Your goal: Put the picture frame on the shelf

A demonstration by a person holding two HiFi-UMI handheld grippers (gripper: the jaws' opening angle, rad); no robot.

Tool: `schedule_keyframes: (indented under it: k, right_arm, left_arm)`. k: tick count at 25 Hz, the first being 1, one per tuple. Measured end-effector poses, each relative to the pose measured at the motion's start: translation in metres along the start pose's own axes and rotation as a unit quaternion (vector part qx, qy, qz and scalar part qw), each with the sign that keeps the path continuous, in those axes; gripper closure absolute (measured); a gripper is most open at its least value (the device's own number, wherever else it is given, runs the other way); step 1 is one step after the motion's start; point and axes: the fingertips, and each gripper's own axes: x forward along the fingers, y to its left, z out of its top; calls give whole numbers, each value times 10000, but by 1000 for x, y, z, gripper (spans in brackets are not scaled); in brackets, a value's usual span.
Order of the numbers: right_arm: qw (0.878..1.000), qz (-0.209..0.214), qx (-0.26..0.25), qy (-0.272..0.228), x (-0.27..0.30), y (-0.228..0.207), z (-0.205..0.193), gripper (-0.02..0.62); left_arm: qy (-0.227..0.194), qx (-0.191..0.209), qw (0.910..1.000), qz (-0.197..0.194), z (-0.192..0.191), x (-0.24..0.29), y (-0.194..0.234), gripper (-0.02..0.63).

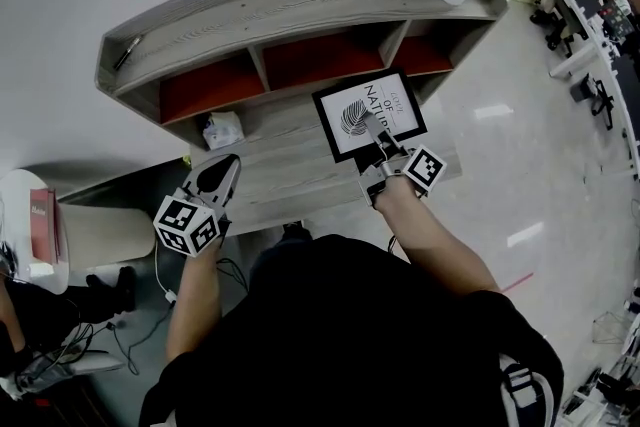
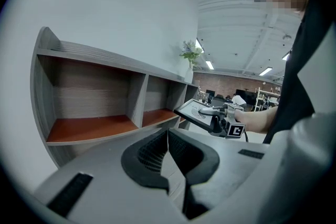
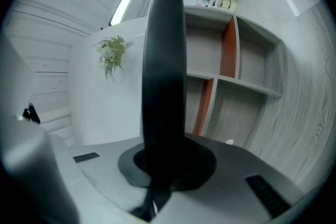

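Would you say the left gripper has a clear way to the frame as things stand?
Probably yes: the frame, clamped in the right gripper, hangs in front of the shelf with nothing between it and the left gripper. The left jaws are shut, though, and would need to open.

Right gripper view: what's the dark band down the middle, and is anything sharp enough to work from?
Right gripper view: the band is the edge of the picture frame, clamped in the right hand-held gripper, too close to be sharp; fisheye bends the shelf. Head view: sharp, glare patches on the floor.
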Motion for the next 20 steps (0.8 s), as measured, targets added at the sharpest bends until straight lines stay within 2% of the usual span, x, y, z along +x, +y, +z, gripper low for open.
schedule_keyframes:
  k: [20]
  right_arm:
    - [9999, -130, 19, -108, 35, -8, 4, 572]
  left_arm:
    - [82, 42, 9998, -168, 18, 23, 37, 583]
